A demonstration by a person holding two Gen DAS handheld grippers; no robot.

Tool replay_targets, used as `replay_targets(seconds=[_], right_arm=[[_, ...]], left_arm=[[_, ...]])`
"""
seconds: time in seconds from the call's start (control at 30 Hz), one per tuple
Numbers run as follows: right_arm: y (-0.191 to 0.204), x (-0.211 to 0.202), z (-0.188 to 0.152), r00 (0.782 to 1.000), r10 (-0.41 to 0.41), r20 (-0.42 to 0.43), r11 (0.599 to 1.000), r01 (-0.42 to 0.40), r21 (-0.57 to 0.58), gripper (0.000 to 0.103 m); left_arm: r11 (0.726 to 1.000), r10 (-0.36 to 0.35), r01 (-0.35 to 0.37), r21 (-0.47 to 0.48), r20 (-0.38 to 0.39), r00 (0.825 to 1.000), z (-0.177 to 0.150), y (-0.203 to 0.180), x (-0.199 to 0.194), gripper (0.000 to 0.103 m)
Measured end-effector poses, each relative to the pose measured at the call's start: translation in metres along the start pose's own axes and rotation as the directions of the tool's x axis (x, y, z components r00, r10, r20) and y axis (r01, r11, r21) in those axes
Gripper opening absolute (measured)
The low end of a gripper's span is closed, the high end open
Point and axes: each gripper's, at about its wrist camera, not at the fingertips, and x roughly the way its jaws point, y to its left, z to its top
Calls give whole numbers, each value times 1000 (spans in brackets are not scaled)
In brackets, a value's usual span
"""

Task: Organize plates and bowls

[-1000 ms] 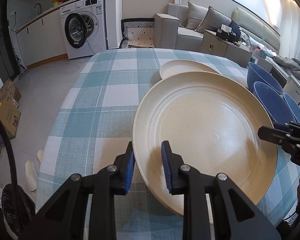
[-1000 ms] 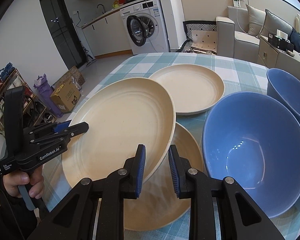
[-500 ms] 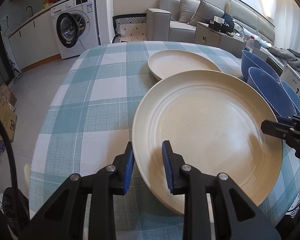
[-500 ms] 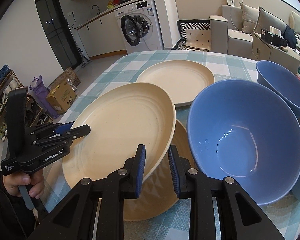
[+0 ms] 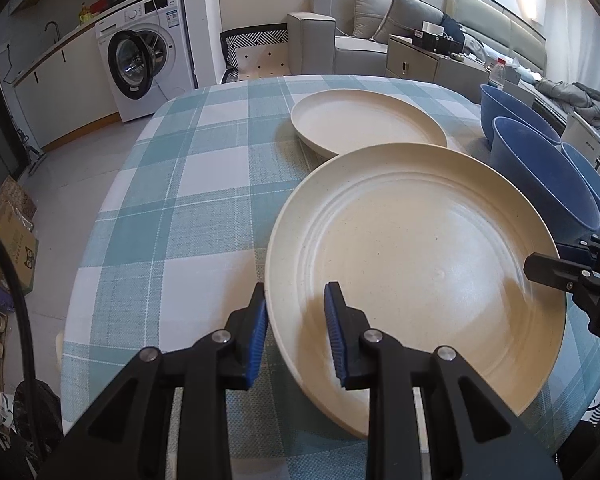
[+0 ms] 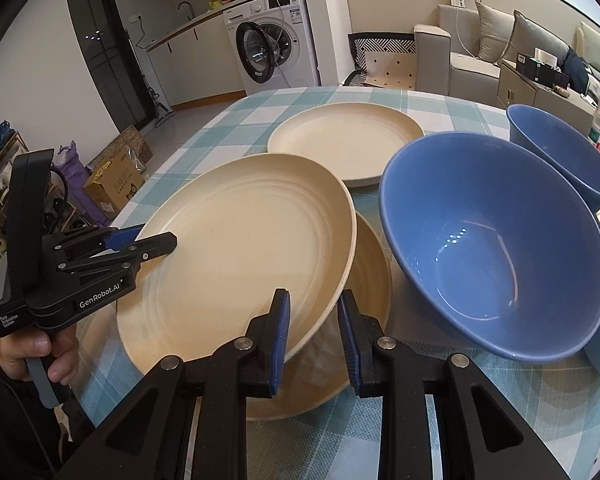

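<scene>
My left gripper (image 5: pixel 295 332) and my right gripper (image 6: pixel 313 332) each straddle the rim of one large cream plate (image 5: pixel 416 264), on opposite sides. The plate (image 6: pixel 236 256) is tilted above a second cream plate (image 6: pixel 364 312) that lies on the table. The jaws are a few centimetres apart around the thin rim, so I cannot tell whether they pinch it. A third cream plate (image 6: pixel 344 140) lies further back. Three blue bowls (image 6: pixel 492 240) stand to the right of the plates. The left gripper also shows in the right wrist view (image 6: pixel 140 242).
The table has a teal and white checked cloth (image 5: pixel 188 200). Its left edge drops to the floor, where a cardboard box (image 6: pixel 114 184) stands. A washing machine (image 5: pixel 148 64) and a sofa (image 5: pixel 364 36) stand beyond the far edge.
Both grippers have drawn back and up with the large plate between them. The far plate and the bowls now show more fully. The jaw gaps look unchanged.
</scene>
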Motion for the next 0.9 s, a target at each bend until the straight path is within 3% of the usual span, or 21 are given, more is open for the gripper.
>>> replay_targets(seconds=[0.9], right_arm=[[-9, 4, -12, 998, -58, -29, 998, 58, 1, 26]], left_arm=[[998, -9, 11, 68, -17, 1000, 1, -20, 11, 26]])
